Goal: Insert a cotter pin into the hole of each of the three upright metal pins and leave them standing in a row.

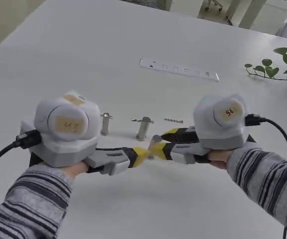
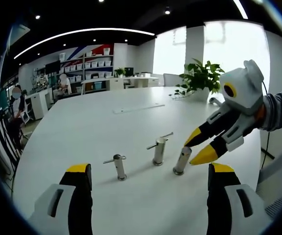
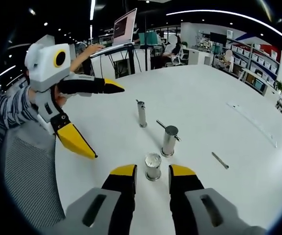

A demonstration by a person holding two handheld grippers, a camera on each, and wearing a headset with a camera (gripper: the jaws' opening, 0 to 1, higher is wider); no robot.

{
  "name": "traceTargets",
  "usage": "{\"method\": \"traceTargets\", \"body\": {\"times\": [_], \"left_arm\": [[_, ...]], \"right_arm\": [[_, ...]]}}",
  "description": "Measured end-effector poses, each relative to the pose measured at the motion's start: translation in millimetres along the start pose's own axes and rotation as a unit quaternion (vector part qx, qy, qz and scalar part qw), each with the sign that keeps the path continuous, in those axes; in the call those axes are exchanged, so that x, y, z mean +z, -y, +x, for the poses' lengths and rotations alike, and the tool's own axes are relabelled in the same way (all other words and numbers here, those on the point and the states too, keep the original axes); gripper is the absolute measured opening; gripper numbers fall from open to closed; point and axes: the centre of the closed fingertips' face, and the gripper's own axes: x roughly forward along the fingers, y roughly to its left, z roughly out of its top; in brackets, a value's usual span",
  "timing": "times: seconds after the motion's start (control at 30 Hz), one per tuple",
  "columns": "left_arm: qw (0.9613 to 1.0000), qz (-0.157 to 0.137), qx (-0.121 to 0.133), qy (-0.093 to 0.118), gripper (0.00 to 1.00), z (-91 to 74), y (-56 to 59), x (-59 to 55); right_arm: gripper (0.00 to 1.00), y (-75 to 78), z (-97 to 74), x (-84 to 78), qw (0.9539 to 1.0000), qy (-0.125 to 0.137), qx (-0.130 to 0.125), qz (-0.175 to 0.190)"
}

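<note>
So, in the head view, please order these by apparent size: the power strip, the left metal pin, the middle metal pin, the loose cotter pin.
1. power strip, clearly longest, though farthest.
2. middle metal pin and left metal pin: they look alike, so unranked.
3. loose cotter pin, thinnest.

My head view looks forward and down from six o'clock. My gripper views face each other, low and close, from nine and three, sharing the pin row (image 1: 143, 128) (image 2: 159, 151) (image 3: 170, 139).
</note>
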Motion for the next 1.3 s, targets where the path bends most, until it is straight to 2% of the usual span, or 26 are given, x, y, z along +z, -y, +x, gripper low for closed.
{"method": "traceTargets", "body": {"times": [0.27, 0.43, 0.57, 0.67, 0.83, 1.0, 1.3], "left_arm": [[1.0000, 0.000, 0.001, 0.004, 0.99, -0.2, 0.9, 1.5], [0.9999, -0.001, -0.003, 0.012, 0.99, 0.4, 2.5, 4.7], [0.9999, 0.001, -0.004, 0.011, 0.99, 1.3, 3.2, 4.1], [0.9999, 0.002, -0.007, 0.012, 0.99, 1.7, 4.9, 4.7], [0.9998, 0.005, -0.010, 0.015, 0.99, 1.4, 7.0, 6.4], [0.9998, 0.004, -0.010, 0.016, 0.98, 1.2, 6.6, 6.7], [0.9999, 0.002, -0.008, 0.015, 0.98, 2.1, 4.6, 4.0]], "right_arm": [[0.24, 12.4, -15.0, -9.3, 0.9992, -0.031, 0.006, -0.023], [0.24, 32.3, -19.7, -12.9, 0.9976, -0.054, 0.000, -0.042], [0.23, 46.4, -20.5, -13.5, 0.9957, -0.068, -0.003, -0.062], [0.23, 59.2, -17.8, -15.6, 0.9925, -0.084, -0.010, -0.088], [0.22, 73.4, -10.0, -18.2, 0.9905, -0.099, -0.005, -0.095], [0.20, 87.4, -2.8, -23.5, 0.9855, -0.126, -0.006, -0.113], [0.16, 112.8, 10.4, -23.2, 0.9824, -0.140, -0.012, -0.123]]}}
